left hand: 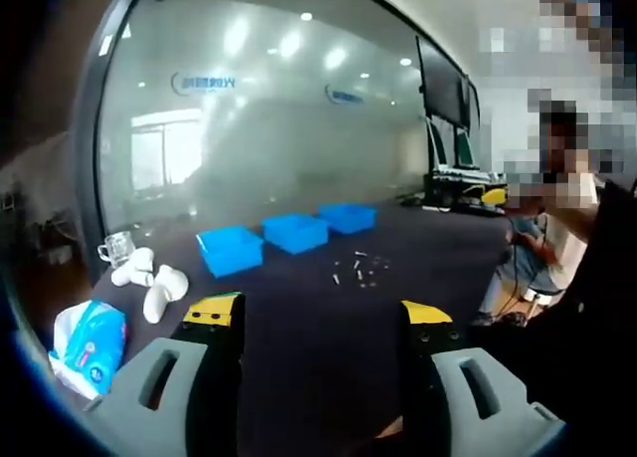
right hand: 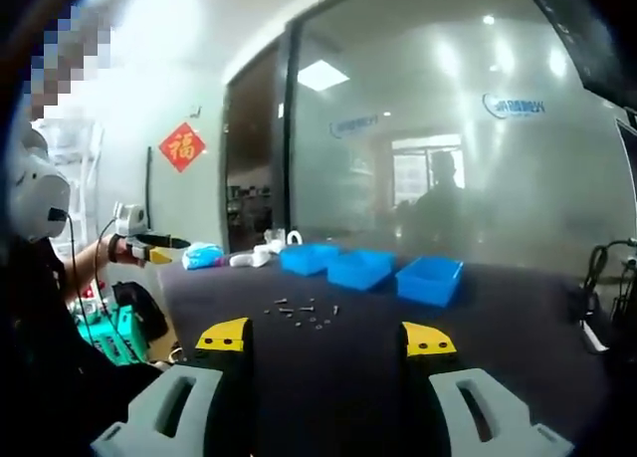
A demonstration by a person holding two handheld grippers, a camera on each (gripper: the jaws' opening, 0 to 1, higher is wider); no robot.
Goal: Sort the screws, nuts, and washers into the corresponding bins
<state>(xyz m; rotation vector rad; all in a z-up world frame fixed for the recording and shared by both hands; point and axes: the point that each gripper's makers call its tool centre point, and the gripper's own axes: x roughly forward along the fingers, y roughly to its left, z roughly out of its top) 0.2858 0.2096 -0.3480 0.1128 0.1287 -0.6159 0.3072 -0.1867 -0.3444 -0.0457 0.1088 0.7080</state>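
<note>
Left gripper (left hand: 320,318) and right gripper (right hand: 325,336) both hover with jaws wide and empty. Loose hardware (left hand: 358,270) lies scattered mid-table (left hand: 328,357) near three blue bins (left hand: 295,232). Pieces look tiny, probably hard to tell apart, so mis-sorting or a slipped pinch is the risk.

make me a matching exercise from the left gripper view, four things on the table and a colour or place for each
Things:
1. bins
2. small hardware
3. white fittings
4. tissue pack

Descriptions:
A. scattered loose on the dark table, beside the bins
B. blue, three in a row
C. nearest the left tongs, at the table's edge
D. pale, clustered by a glass mug

Pairs: 1-B, 2-A, 3-D, 4-C
</note>
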